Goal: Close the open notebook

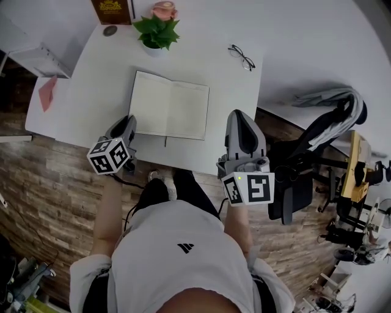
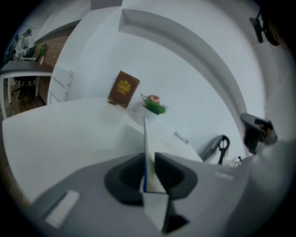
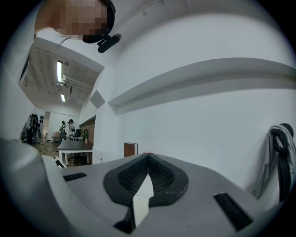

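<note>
Notebook (image 1: 169, 105), one, lies open; left tongs (image 2: 149, 162) clamp its edge, right tongs (image 3: 148, 158) closed, empty.

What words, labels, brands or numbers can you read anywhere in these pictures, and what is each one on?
No text can be read word for word.
Brown book: gold print on the cover, too blurred to read.
Shirt logo: a small dark mark, no letters.
Marker cubes: black-and-white square patterns, no letters or numbers.
Notebook: pale open pages, no writing that can be made out.
</note>
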Action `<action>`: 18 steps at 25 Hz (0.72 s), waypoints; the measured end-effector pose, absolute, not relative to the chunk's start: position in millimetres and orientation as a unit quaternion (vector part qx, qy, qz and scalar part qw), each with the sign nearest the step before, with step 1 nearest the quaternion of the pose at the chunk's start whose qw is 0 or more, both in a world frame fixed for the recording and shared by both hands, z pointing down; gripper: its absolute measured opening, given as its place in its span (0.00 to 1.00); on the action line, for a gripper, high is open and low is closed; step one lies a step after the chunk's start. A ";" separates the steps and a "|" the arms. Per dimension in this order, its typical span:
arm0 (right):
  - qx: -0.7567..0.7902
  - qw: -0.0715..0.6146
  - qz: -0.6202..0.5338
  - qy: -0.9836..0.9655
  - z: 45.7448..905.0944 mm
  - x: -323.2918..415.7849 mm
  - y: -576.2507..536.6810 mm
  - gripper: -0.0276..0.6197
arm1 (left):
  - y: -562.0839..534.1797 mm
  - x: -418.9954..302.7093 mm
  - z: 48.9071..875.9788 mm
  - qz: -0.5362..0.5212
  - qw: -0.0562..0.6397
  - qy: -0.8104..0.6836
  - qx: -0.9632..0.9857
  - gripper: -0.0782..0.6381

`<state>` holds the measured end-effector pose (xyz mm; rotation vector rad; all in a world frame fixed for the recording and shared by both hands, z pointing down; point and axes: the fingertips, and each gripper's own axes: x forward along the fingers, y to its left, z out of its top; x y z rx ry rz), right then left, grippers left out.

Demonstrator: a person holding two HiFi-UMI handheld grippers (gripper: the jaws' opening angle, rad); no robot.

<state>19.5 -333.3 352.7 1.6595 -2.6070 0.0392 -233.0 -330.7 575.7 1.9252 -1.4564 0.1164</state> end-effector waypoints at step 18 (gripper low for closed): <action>0.524 0.004 0.007 -0.851 341.9 47.9 -345.7 0.04 | -331.1 -141.8 503.2 0.056 0.264 -0.496 0.825 0.13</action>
